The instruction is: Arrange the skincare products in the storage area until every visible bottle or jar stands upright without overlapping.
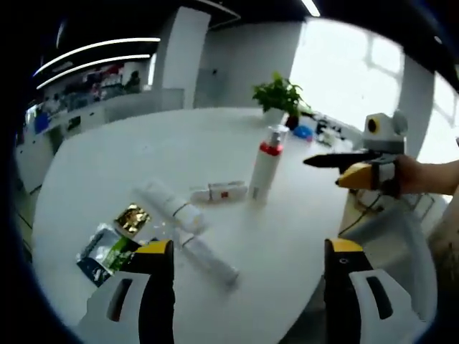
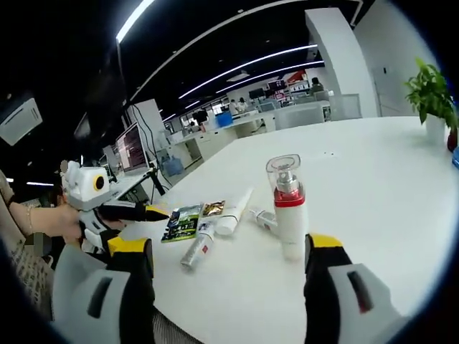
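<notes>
A white spray bottle [image 1: 267,165] [image 2: 287,208] with a red band and a clear cap stands upright on the round white table [image 1: 215,143]. Beside it a small white bottle [image 1: 219,192] [image 2: 262,217] with a red label lies flat. A thick white tube [image 1: 168,204] [image 2: 233,215] and a slim white tube [image 1: 208,258] [image 2: 195,251] also lie on their sides. My left gripper [image 1: 249,247] [image 2: 154,212] hovers open just short of the slim tube, holding nothing. My right gripper [image 2: 226,242] [image 1: 323,161] is open and empty, close to the upright bottle.
A gold sachet [image 1: 133,218] [image 2: 213,208] and a dark green sachet [image 1: 107,251] [image 2: 183,222] lie beside the tubes. A potted plant [image 1: 280,97] [image 2: 430,93] stands at the far edge. The table's near edge runs under my jaws. Office desks lie beyond.
</notes>
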The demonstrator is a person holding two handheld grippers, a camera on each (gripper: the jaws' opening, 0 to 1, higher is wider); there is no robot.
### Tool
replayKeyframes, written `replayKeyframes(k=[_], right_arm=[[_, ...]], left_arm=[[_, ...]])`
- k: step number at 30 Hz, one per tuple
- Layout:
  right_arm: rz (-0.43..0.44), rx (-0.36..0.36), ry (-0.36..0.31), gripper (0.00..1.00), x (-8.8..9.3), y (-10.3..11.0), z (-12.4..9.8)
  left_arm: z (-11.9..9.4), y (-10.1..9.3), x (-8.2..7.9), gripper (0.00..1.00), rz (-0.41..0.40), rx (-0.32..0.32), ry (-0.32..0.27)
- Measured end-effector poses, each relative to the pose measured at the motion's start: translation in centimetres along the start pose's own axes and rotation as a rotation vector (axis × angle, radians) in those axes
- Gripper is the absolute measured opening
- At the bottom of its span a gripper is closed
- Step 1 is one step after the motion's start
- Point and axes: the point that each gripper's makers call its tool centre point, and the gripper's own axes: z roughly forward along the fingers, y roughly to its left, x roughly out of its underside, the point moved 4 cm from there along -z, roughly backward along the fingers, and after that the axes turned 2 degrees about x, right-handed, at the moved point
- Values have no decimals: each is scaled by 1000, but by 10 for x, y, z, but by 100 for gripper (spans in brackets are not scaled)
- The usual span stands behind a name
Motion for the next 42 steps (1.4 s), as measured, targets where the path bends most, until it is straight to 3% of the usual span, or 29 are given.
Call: replayKeyframes(k=[11,27,42], right_arm=[[-5,-14,0,93,9,10,-17],[-21,-29,9,98,10,17,-29],[-15,-8,18,98,16,12,-30]], left_arm=[[-41,0,17,91,-32,-72,-20],[-80,-1,31,97,-66,-189,-51],[-83,3,34,97,-28,-238,-58]])
